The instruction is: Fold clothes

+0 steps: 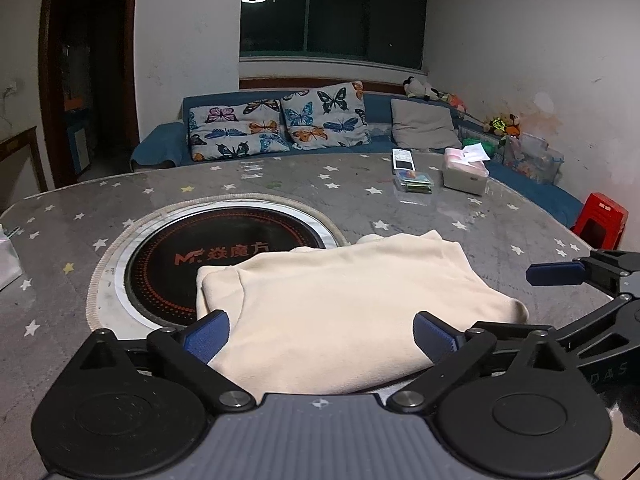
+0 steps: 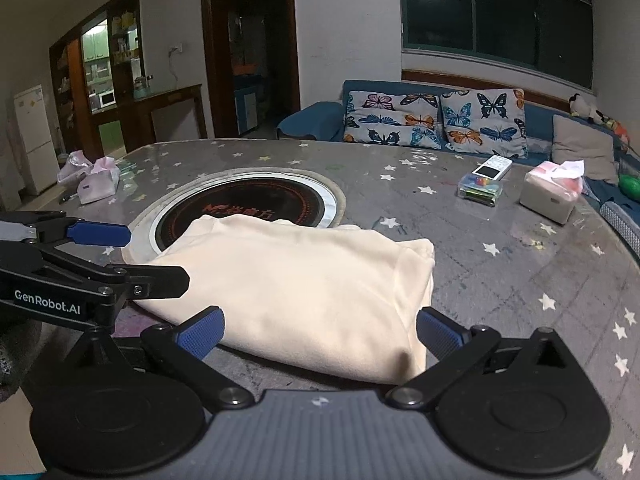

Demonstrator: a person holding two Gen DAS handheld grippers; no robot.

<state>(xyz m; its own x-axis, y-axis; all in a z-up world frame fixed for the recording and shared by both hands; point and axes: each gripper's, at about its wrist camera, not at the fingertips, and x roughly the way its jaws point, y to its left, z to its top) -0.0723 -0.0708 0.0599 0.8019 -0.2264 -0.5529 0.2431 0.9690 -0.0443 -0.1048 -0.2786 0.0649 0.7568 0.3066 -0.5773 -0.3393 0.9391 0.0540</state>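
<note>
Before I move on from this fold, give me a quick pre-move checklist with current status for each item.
1. Left gripper jaws open, nothing clamped: ok.
2. Right gripper jaws open, nothing clamped: ok.
3. Cream garment folded into a compact bundle: ok.
4. Garment fully on the table: ok.
5. Garment clear of the round cooktop: not ok, its far edge overlaps it.
6. Tissue box and remote clear of the garment: ok.

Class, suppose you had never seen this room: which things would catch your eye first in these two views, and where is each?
The folded cream garment lies nearest on the star-patterned table, its far edge overlapping the round black hotplate set into the tabletop. Both the left gripper and the right gripper stand open at the garment's near edge. Behind the table, the butterfly cushions brighten a blue sofa.
</note>
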